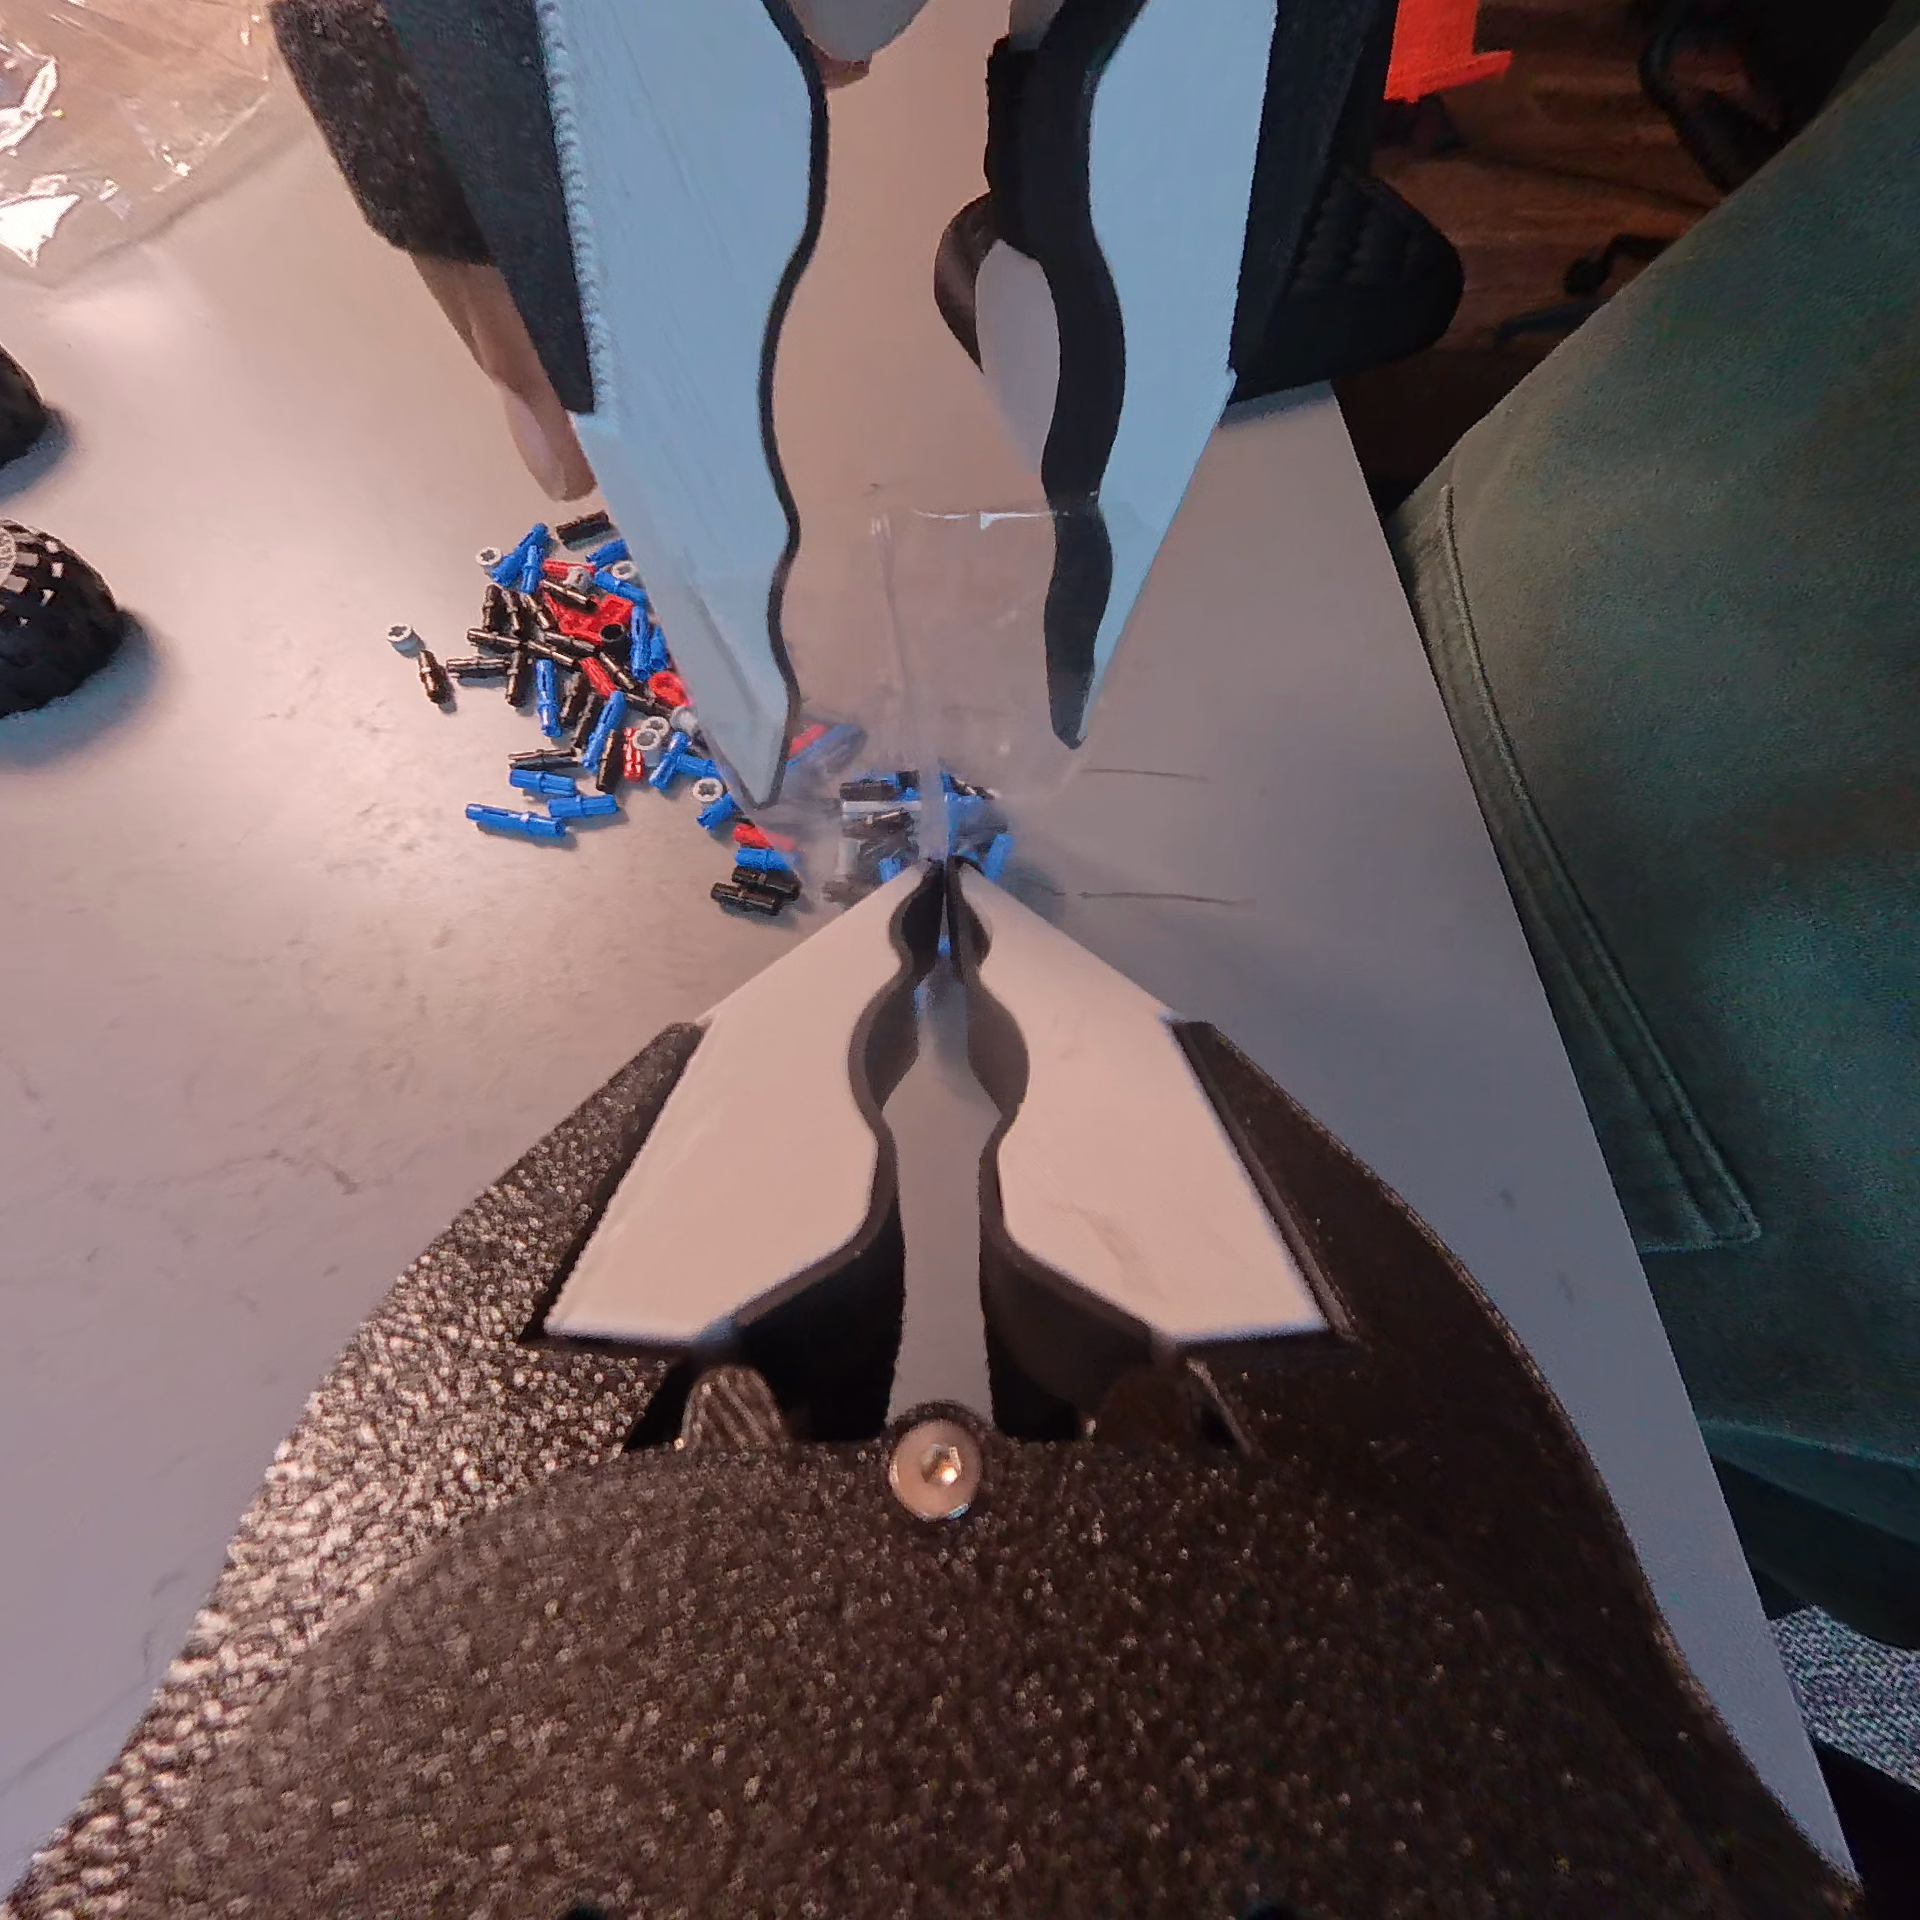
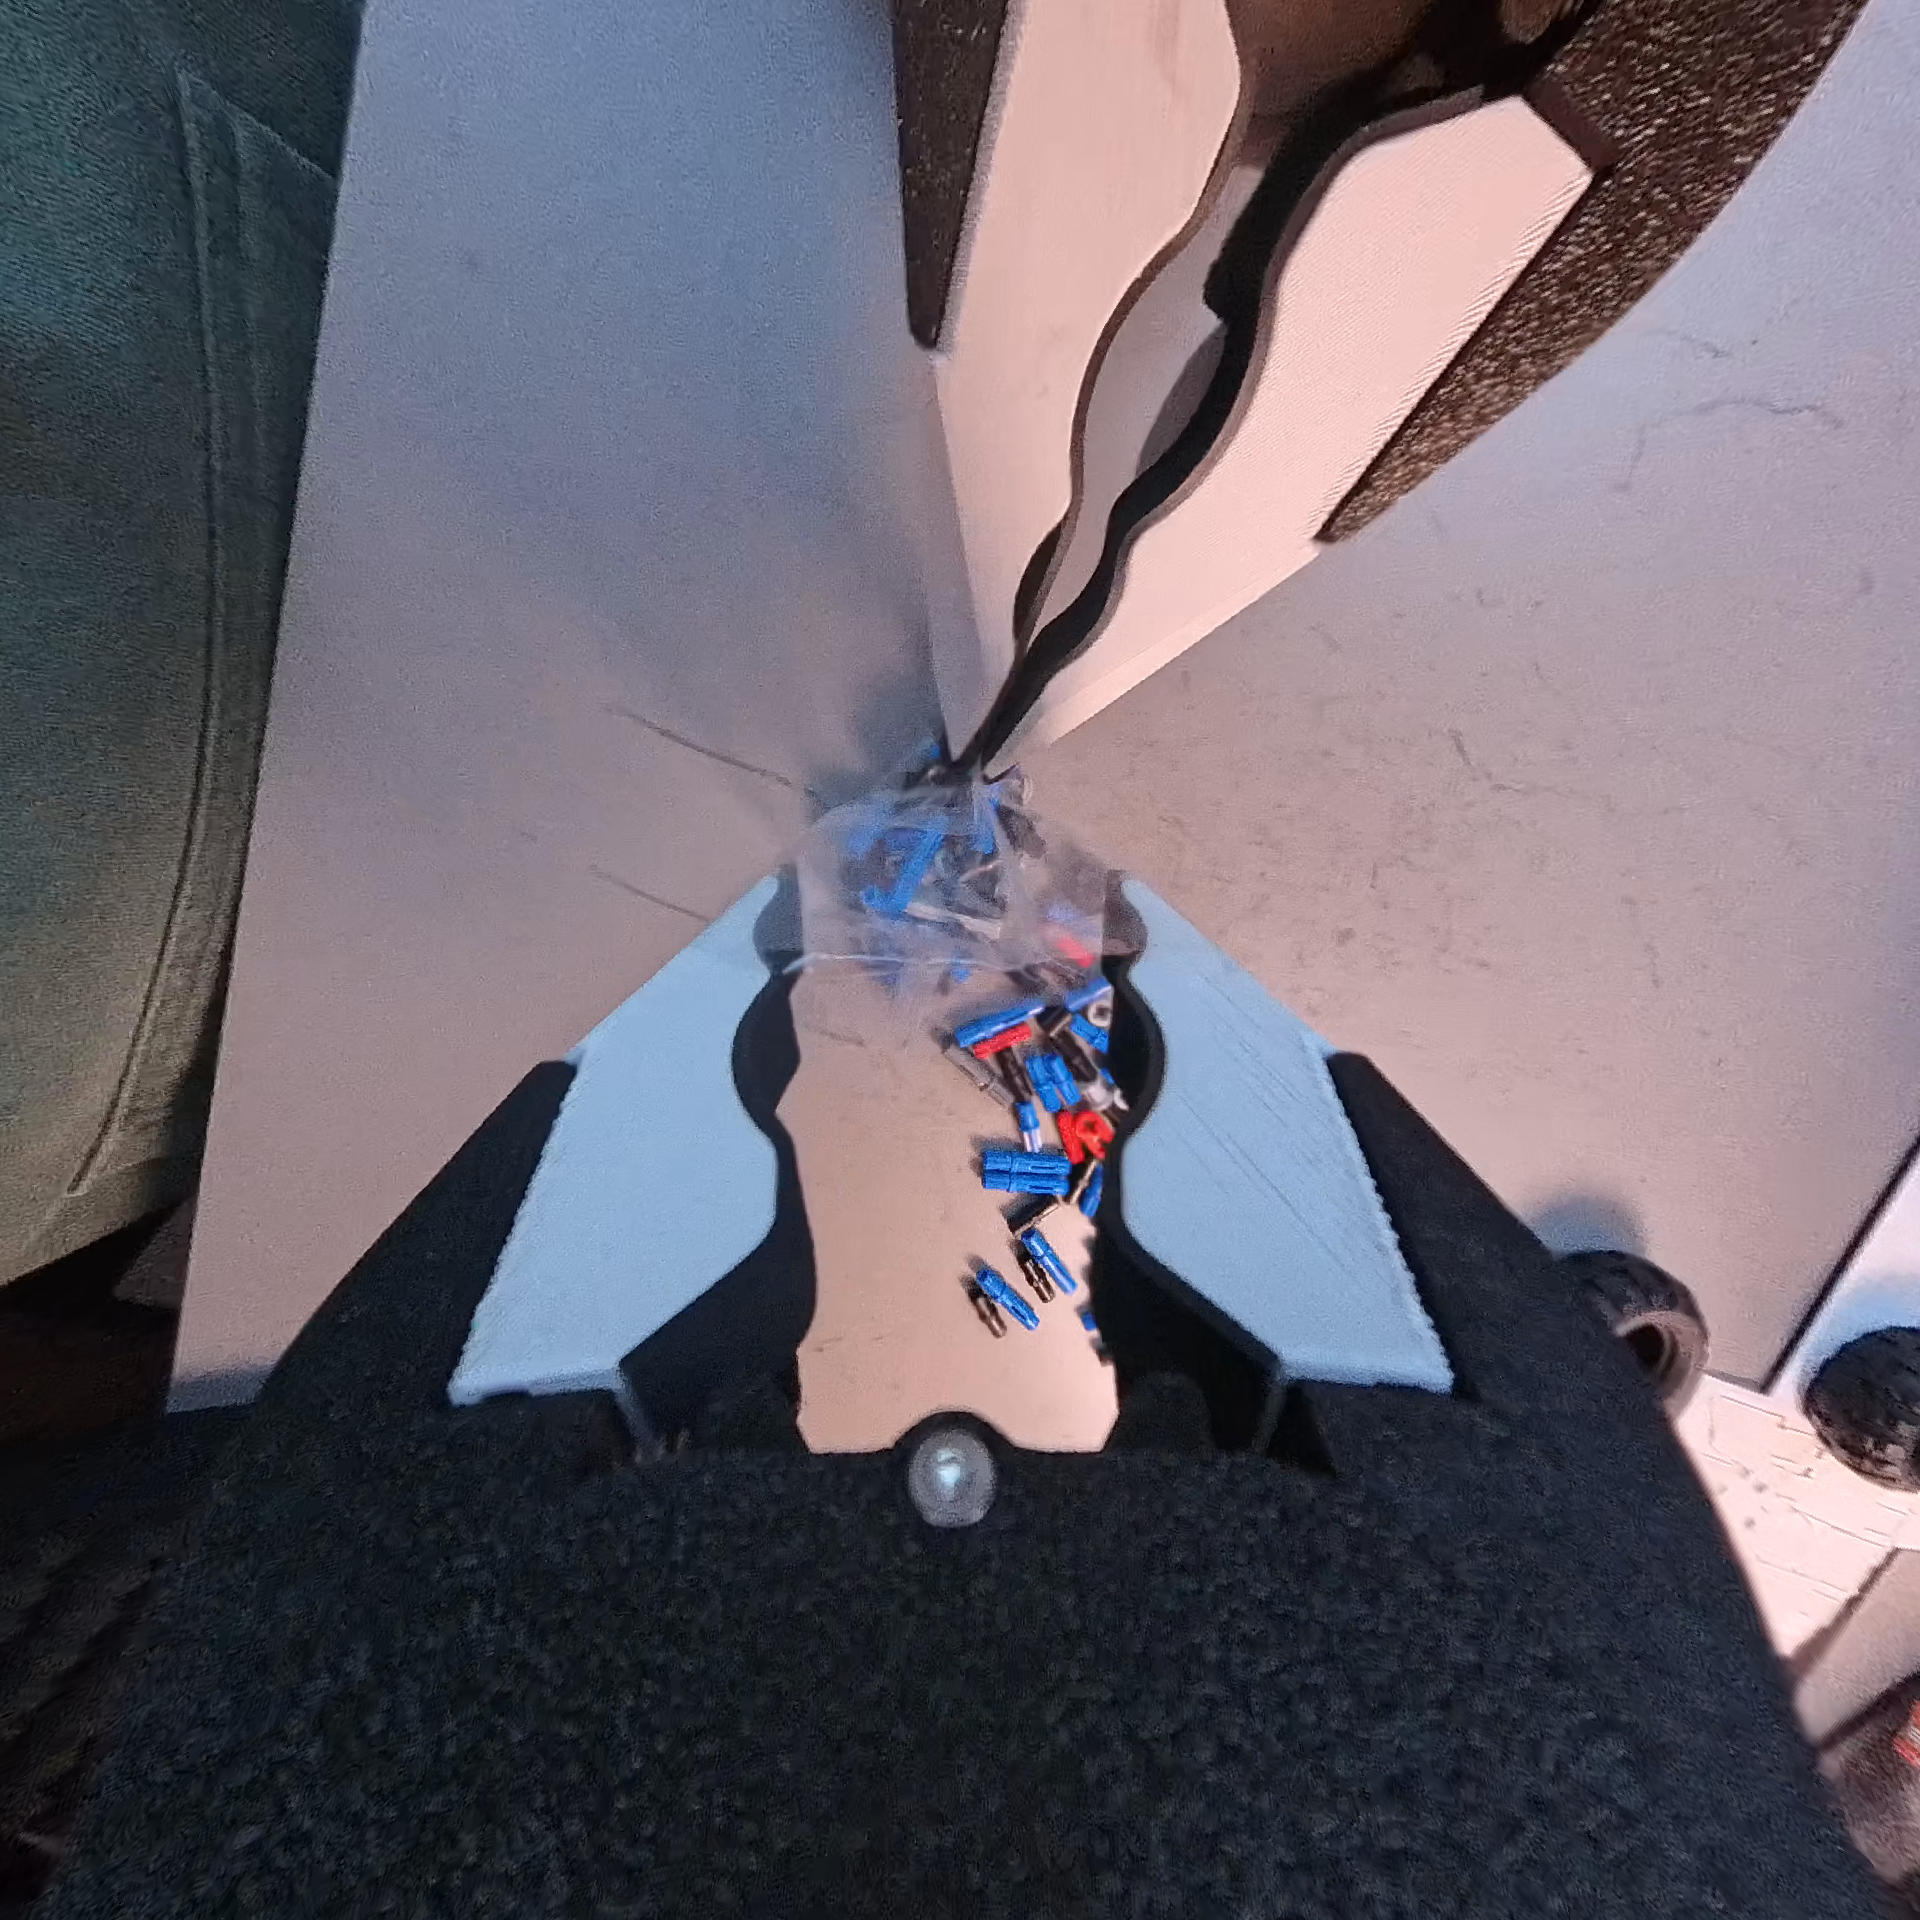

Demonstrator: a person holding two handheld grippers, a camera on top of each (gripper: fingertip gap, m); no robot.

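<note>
Left tool (image 1: 943, 868) pinches the clear bag (image 1: 966, 623); right tool (image 2: 951, 914) gapes over spilled pins (image 2: 1049, 1122); only the left wrist view shows a fingertip (image 1: 545, 436).

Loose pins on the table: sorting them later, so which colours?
Blue, black and red pins; left wrist view.

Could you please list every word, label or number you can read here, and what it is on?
None can be read.
The clear bag, pins and tyres show no legible writing.
A red thing at the right wrist view's edge is too blurred to tell.
</note>
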